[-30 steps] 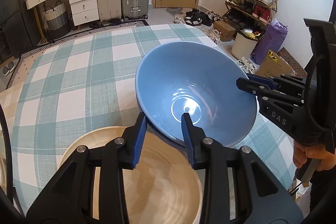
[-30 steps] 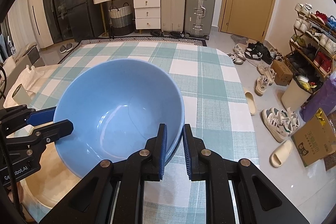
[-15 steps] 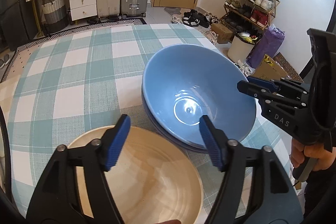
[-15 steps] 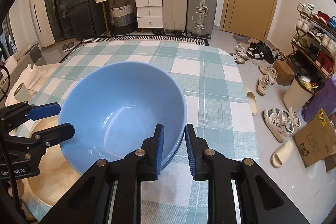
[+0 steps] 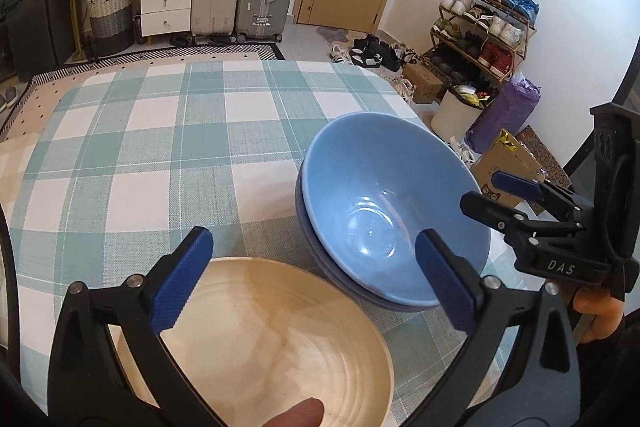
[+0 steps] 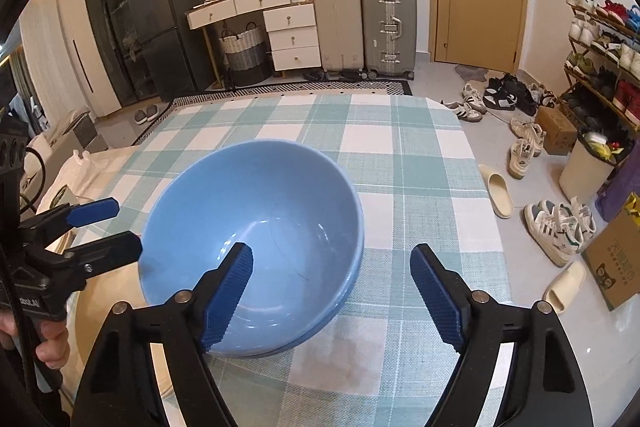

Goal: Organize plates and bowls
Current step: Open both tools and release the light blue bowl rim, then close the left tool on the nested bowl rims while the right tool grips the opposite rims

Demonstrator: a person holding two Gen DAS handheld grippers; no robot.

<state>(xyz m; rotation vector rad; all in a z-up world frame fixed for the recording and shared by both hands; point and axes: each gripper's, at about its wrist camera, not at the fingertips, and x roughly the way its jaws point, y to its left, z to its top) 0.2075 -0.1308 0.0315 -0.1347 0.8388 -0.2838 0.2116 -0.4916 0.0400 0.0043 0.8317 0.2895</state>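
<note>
My left gripper (image 5: 312,277) had just been opening, and its blue-padded fingers (image 5: 182,281) stood wide apart with nothing pressed between them. They hung over the near rim of the wide, cream-coloured ceramic plate (image 5: 260,339), which lay on the tabletop (image 5: 160,147) under its teal-and-white checked cloth. One fingertip of my hand (image 5: 294,417) showed at the bottom edge of that view.

My right gripper (image 6: 332,291) had also just been opening. Its fingers (image 6: 230,291) stood apart, one over the inside of the glossy light-blue ceramic bowl (image 6: 256,227) and the other outside the rim, over the cloth; neither pad pressed on the wall.

The blue bowl sat nested in a second blue bowl (image 5: 320,259) of the same shape, whose edge showed just beneath it. The pair rested on the tabletop just beside the cream plate, toward the right edge of the cloth. From the left wrist camera, my right gripper appeared at the bowl's far right rim.
</note>
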